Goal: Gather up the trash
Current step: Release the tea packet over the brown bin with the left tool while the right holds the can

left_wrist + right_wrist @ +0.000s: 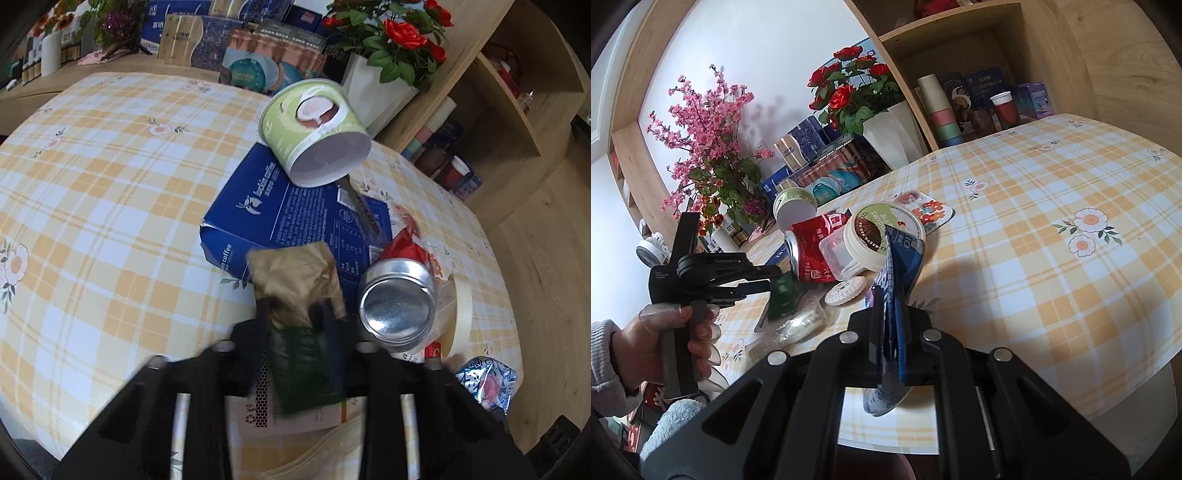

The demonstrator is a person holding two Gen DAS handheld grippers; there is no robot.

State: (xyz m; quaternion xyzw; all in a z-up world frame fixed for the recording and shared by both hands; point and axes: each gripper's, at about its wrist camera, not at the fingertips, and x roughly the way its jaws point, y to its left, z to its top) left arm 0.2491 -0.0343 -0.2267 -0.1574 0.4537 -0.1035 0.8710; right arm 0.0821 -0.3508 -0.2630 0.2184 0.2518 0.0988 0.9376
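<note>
Green-and-gold sachet (295, 295) (crumpled) pinched in the left gripper (293, 308)

Both jaws clamped (left hand (665, 332) gloved)

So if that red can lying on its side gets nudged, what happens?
The red can would probably roll, being round and on its side. It looks dented, so likely empty and light. The white tub beside it may stop it.

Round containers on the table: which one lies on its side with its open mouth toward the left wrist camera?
The green paper cup with the coconut picture, resting on the blue coffee box; its white inside shows. The red can beside it shows a closed silver end.
</note>
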